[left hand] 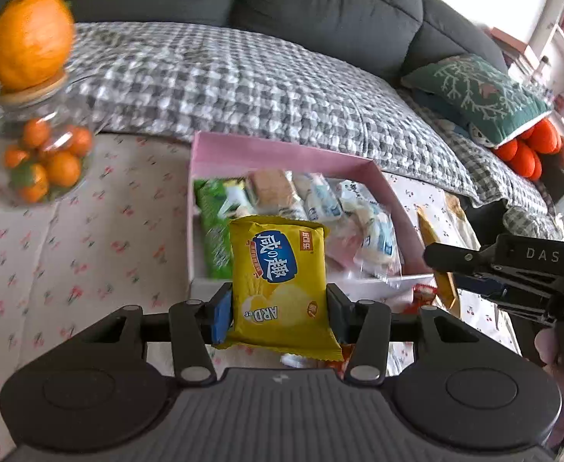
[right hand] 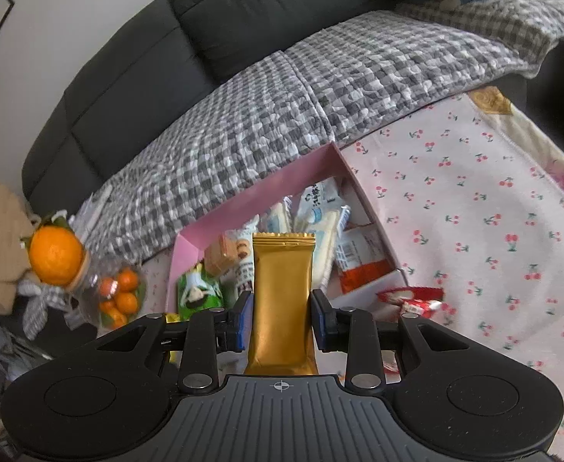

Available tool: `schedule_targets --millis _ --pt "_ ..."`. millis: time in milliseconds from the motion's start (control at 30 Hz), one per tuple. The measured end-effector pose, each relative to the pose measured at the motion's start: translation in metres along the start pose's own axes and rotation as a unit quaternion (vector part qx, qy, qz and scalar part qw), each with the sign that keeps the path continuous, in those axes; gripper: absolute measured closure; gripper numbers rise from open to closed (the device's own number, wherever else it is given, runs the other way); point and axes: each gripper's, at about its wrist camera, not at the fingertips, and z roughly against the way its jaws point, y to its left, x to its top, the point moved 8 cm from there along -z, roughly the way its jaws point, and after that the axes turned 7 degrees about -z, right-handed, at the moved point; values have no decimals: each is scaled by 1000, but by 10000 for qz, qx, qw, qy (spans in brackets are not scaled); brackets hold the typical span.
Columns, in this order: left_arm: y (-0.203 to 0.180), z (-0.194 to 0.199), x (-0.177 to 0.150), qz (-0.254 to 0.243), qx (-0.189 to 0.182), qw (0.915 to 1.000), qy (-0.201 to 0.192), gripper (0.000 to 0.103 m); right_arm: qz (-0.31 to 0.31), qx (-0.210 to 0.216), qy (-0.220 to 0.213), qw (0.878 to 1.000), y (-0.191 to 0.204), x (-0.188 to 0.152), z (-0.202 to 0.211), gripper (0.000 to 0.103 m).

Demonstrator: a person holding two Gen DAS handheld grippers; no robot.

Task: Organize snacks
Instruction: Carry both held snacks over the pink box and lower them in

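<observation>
The left gripper [left hand: 278, 310] has its jaws pinched on a yellow packet [left hand: 280, 281], which stands upright between the blue pads, its sealed bottom edge hanging below them. The packet is held on the near side of the pink box [left hand: 282, 150], in front of its white near wall. The right gripper [right hand: 282, 317] has its jaws clamped on a gold bar [right hand: 281, 300], a slim foil wrapper held upright with its crimped top edge toward the box. In the left wrist view the right gripper reaches in from the right of the box, close to its near right corner.

The box sits on a counter [right hand: 474, 200] covered with a cherry-print cloth and already holds a pile of wrapped snacks: a green packet [left hand: 212, 231] at its left end, biscuit packs and white-and-blue sachets across the middle, a red-and-white pack [right hand: 363, 265] at its right end. Just outside the near right corner of the box lies a red wrapper [right hand: 413, 296]. Left of the box, well apart, stands a glass jar [left hand: 47, 154] of small oranges with a large orange [left hand: 29, 38] on its lid. Behind the box runs a dark sofa [left hand: 320, 7] draped with a grey checked blanket [left hand: 243, 84]; a green cushion [left hand: 478, 96] lies on the sofa to the right of the box.
</observation>
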Motion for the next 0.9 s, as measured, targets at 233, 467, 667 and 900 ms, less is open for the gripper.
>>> schedule_targets --millis 233,467,667,900 --pt "-6 -36 15 -96 -110 9996 238 57 -130 150 -130 9997 7 10 -18 72" --pt "0 -65 25 -107 14 9995 303 57 -406 263 -181 9987 6 21 -42 72" --pt "8 -79 40 -228 179 9994 163 57 -493 228 -189 9983 5 24 -58 72" --pt "18 -87 50 -259 282 9992 -77 57 -417 179 -322 9985 5 28 -66 72"
